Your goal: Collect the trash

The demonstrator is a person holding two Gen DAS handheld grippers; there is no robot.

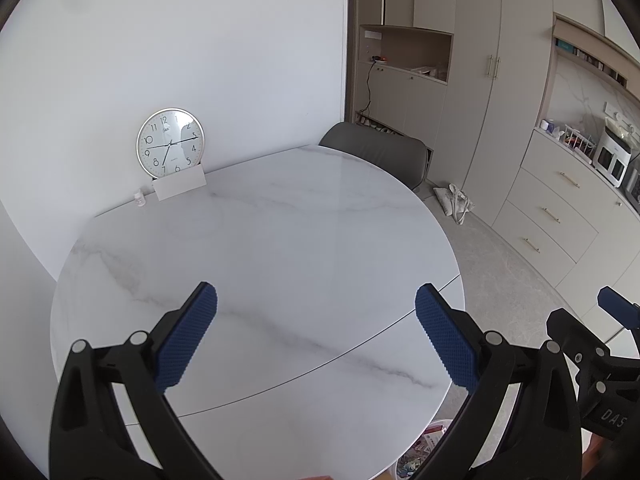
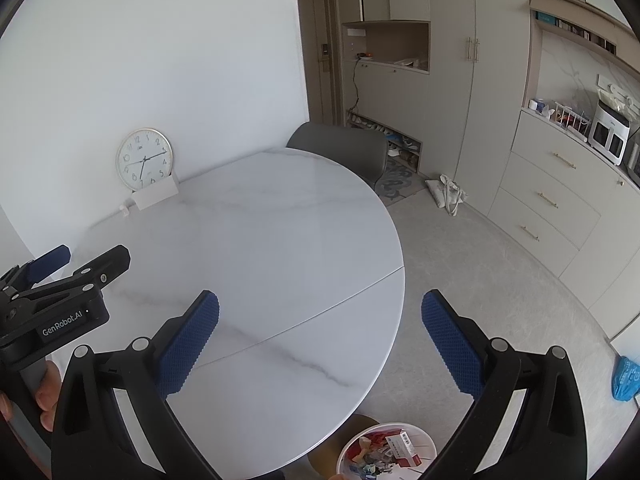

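Although the task is to collect trash, no loose trash can be seen on the round marble table (image 2: 280, 240); what is visible of it lies in the white bin (image 2: 386, 454) on the floor, just below the near edge of the table. In the bin, crumpled wrappers, paper scraps and a small red and white carton (image 2: 404, 446) are piled together. The left gripper (image 1: 316, 332) is held above the tabletop with its jaws spread wide and nothing between the blue pads (image 1: 188, 336). The right gripper (image 2: 320, 338) is held over the table's near edge, likewise wide open and empty, with the bin below and between its arms.

At the back of the table, a wall clock (image 1: 170, 143) is propped against the wall behind a white card (image 1: 180, 187), and a tiny bottle (image 1: 139, 200) stands beside them; these are judged to be belongings, not trash. A grey chair (image 1: 380, 156) is tucked in at the far side.

The collected pieces are judged to be light, soft and easily crushed. The carton is judged stiffer, and would best be pinched across its flat faces. Crumpled paper would be gripped at its bulk, since a loose corner could tear or slip. The task appears to be near its end.
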